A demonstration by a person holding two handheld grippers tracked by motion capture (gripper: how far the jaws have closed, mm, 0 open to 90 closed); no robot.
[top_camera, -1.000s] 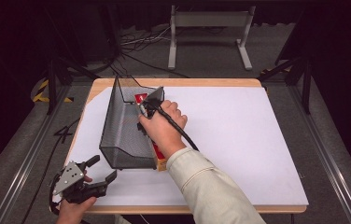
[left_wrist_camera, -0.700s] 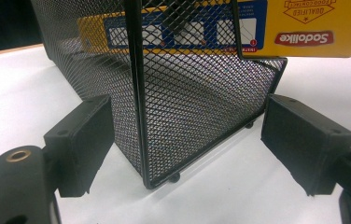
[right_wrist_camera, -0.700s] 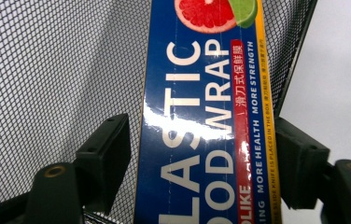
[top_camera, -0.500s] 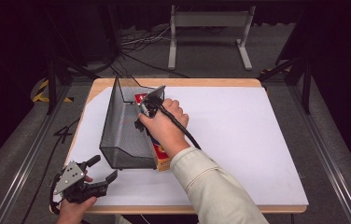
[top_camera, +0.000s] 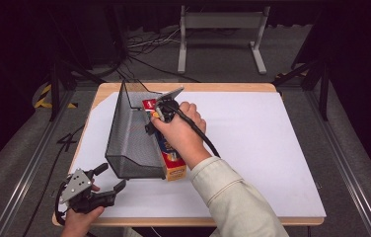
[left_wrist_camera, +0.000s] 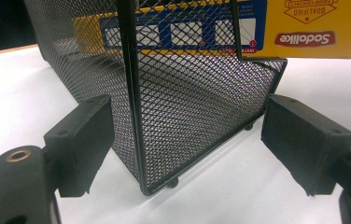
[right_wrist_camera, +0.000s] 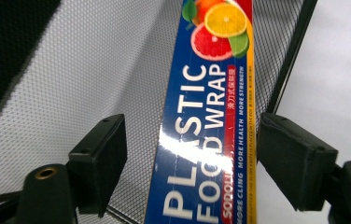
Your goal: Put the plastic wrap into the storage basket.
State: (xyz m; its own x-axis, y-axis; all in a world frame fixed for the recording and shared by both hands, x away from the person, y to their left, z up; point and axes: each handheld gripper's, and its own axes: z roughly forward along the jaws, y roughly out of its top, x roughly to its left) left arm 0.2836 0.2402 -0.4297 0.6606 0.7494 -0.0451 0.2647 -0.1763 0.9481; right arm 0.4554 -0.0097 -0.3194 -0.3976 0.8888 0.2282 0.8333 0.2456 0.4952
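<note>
The right gripper point(right_wrist_camera: 190, 154) has just been opening its jaws: they stand spread either side of the plastic wrap box point(right_wrist_camera: 211, 140), pads clear of it. The box lies in the mesh basket point(top_camera: 131, 143). The left gripper point(top_camera: 105, 183) gapes, empty, just short of the basket's near corner.

Left gripper point(top_camera: 105, 183): black jaws with blocky pads, brass screw insert, grey three-cornered plate on top. Right gripper point(top_camera: 160, 112): same build, black cable trailing. Beige sleeve point(top_camera: 233, 202) worn.
</note>
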